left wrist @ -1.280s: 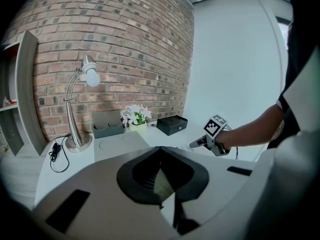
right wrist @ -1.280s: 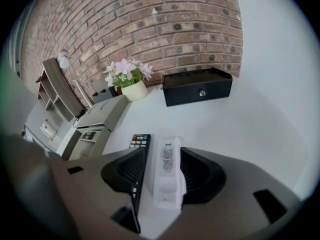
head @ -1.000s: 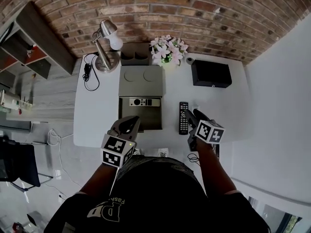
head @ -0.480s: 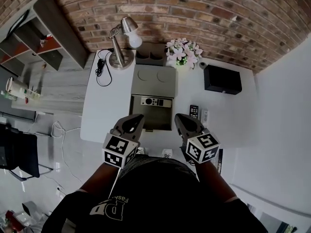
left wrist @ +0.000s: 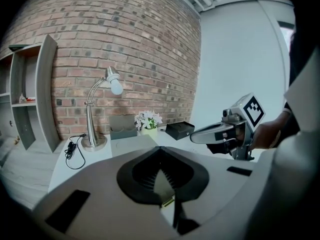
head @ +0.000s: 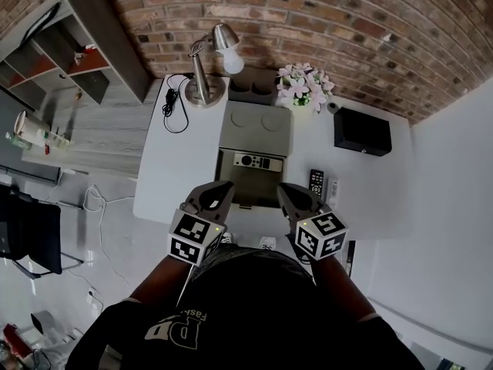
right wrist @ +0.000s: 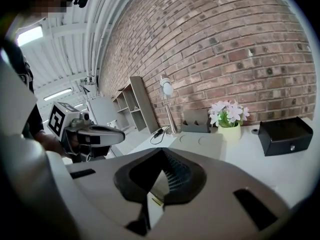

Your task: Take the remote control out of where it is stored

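Ahead, just beyond both tips: grey remote (head: 254, 161) lying in open box (head: 245, 188), long axis crosswise to the jaws. Left gripper (head: 222, 187) and right gripper (head: 285, 189) both closed, empty, about equally near.

right tongs (head: 291, 195) state: were spread wide, now closed together with nothing between them
right tongs place: pulled back from the black remote (head: 316, 182) to the near edge of the desk (head: 169, 176), now level with the left tongs (head: 212, 196)
right tongs turn: rolled, grey top shell now faces up
black remote: tongs no longer at it, now lies in the clear
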{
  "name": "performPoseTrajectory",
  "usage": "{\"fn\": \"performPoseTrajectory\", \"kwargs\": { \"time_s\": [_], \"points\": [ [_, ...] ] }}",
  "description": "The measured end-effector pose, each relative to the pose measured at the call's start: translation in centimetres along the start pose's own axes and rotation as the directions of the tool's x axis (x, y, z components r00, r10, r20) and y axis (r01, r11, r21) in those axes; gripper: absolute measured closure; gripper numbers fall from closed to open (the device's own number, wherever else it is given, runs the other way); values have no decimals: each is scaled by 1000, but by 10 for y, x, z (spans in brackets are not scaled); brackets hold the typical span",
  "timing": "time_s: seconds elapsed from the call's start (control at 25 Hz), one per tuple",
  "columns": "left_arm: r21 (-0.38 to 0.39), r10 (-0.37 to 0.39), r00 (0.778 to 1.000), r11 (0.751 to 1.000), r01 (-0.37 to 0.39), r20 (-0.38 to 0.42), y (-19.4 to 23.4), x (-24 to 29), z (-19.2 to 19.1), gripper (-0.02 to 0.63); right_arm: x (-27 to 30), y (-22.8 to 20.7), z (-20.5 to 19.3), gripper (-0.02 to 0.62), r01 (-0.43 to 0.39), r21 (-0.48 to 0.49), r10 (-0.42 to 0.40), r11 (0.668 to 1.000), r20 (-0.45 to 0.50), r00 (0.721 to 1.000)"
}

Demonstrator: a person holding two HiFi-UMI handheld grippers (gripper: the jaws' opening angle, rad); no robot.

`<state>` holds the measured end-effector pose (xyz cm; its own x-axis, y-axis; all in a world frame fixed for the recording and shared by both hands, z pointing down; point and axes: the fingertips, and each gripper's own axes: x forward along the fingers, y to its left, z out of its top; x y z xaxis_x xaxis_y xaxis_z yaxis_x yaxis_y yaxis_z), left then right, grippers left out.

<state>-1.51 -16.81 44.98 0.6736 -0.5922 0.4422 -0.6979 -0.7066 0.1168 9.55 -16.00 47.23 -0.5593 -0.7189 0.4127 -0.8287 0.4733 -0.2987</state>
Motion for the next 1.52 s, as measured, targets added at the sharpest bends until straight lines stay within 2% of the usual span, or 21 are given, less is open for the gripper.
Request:
{"fn": "performPoseTrajectory", "kwargs": {
  "time_s": [0.44, 0.64, 0.76, 0.84, 0.92, 1.0, 1.08, 1.16, 1.2, 1.28, 1.4, 1.52],
  "points": [
    [-5, 18, 1000, 1000, -18, 13, 13, 1, 0, 600, 16, 1, -3, 589, 15, -46, -17, 999, -40, 999],
    [-12, 15, 1000, 1000, -15, -13, 19, 2, -8, 600, 31, -1, -14, 589, 42, -179, -63, 983, -118, 991],
    [-16, 20, 999, 1000, -21, -50, 26, 2, -15, 600, 45, -8, -24, 588, 50, -281, -103, 958, -177, 979],
    [-22, 31, 998, 999, -33, -59, 32, 0, -18, 598, 58, -14, -34, 588, 43, -372, -134, 927, -220, 966],
    [-31, 44, 997, 998, -46, -57, 39, -3, -18, 598, 74, -21, -45, 588, 27, -475, -173, 879, -267, 948],
    [-40, 56, 997, 997, -59, -55, 45, -6, -20, 598, 92, -32, -58, 586, 6, -590, -233, 807, -309, 922],
    [-51, 67, 996, 996, -70, -56, 50, -8, -22, 598, 109, -43, -70, 558, -28, -698, -292, 715, -335, 896],
    [-61, 75, 996, 995, -78, -58, 55, -10, -24, 598, 124, -52, -83, 526, -73, -772, -329, 632, -353, 876],
    [-65, 78, 995, 995, -82, -59, 57, -10, -25, 600, 131, -55, -89, 518, -95, -794, -343, 601, -363, 867],
    [-75, 85, 995, 993, -89, -60, 61, -12, -26, 598, 142, -62, -101, 492, -131, -816, -365, 563, -388, 846],
    [-87, 99, 993, 991, -104, -63, 69, -13, -28, 600, 153, -72, -115, 457, -167, -825, -398, 540, -425, 813],
    [-96, 110, 992, 989, -116, -69, 75, -14, -30, 598, 160, -80, -123, 439, -194, -844, -430, 500, -436, 790]
  ]
}}
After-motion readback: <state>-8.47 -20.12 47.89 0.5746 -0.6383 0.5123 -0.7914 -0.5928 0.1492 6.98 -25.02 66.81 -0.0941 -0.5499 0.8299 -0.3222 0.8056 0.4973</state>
